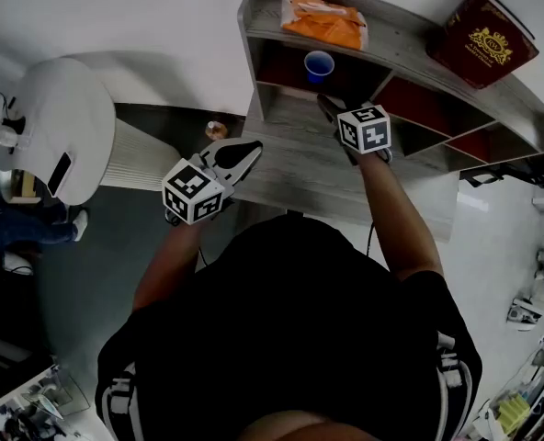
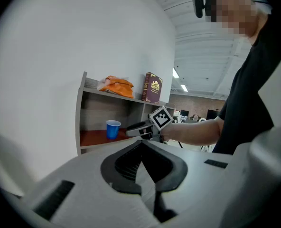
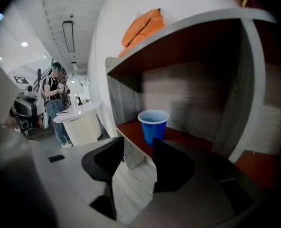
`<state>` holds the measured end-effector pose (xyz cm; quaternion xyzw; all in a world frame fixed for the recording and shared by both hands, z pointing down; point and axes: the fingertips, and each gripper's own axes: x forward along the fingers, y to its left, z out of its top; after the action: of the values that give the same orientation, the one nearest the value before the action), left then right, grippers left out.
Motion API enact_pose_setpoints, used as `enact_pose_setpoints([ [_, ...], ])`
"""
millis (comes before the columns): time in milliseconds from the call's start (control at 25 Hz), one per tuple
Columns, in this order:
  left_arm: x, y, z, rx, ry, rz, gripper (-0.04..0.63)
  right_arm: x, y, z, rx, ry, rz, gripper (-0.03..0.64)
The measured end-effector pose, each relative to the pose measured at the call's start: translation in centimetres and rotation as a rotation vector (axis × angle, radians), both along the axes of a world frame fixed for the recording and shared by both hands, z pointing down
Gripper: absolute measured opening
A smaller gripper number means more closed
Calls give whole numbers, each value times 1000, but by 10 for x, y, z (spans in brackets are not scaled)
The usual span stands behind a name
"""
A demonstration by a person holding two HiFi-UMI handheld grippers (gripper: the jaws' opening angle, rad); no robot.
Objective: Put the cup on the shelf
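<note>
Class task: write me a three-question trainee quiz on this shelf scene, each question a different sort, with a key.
1. True or false: the blue plastic cup stands upright inside the grey wooden shelf.
2. What lies on the shelf's top board along with the dark red book? A) orange bag B) green bottle C) white plate
3. Fill in: the right gripper holds ____.
Key: 1 true; 2 A; 3 nothing.
</note>
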<state>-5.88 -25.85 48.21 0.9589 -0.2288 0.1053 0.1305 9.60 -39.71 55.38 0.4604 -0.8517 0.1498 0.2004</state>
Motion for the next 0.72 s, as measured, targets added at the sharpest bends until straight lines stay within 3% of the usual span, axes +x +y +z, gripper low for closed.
enact_pose_setpoints([
  [440,-18,45,-11,13,28,26,15,-6,65,-38,52,-67,30,66],
  [720,-33,78,-12,18,36,47,17,-18,109,-53,83,-76,59,54],
])
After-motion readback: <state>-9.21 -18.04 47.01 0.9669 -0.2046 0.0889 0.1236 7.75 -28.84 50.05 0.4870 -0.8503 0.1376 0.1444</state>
